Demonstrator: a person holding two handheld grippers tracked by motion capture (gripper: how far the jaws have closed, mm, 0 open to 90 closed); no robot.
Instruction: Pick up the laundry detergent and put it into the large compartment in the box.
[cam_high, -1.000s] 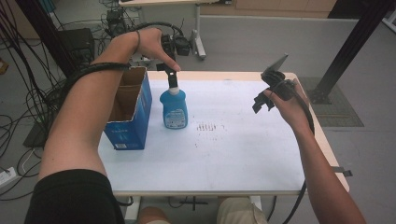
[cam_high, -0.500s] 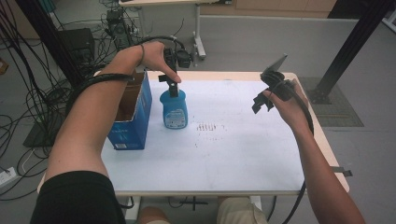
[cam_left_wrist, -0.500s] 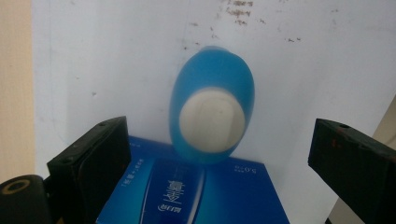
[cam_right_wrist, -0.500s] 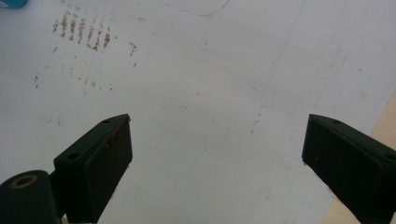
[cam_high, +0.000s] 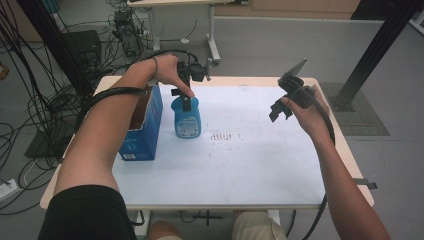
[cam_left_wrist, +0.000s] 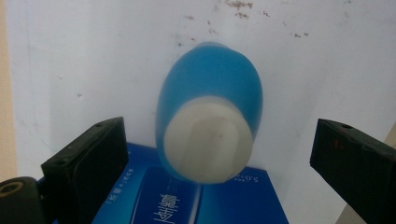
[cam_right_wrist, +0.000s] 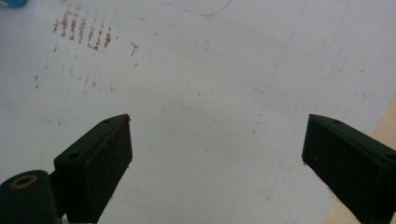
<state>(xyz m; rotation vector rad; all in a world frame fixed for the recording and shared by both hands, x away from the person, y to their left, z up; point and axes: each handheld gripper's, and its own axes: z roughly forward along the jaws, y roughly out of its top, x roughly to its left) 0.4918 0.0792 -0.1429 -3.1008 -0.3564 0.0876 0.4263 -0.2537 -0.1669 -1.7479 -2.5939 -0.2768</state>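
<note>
White tabletop (cam_high: 260, 170) here, matte, with a pale wood edge and a patch of rusty speckles (cam_high: 225, 136) near the middle. Around it, grey floor, bundles of black cable at nine o'clock and a black post at two o'clock. The blue bottle (cam_high: 186, 117) stands upright on the table at about ten o'clock from centre: smooth plastic, rounded oval body, a pale flat-topped cap seen end-on in the left gripper view. Just beside it, at its nine o'clock, a blue cardboard box (cam_high: 142, 127) sits with its top open; what's inside I can't make out. The left gripper (cam_left_wrist: 217, 154) hangs right over the bottle's cap, jaws wide, touching nothing. The right gripper (cam_high: 281, 107) hovers at three o'clock, jaws spread wide over bare table.
</note>
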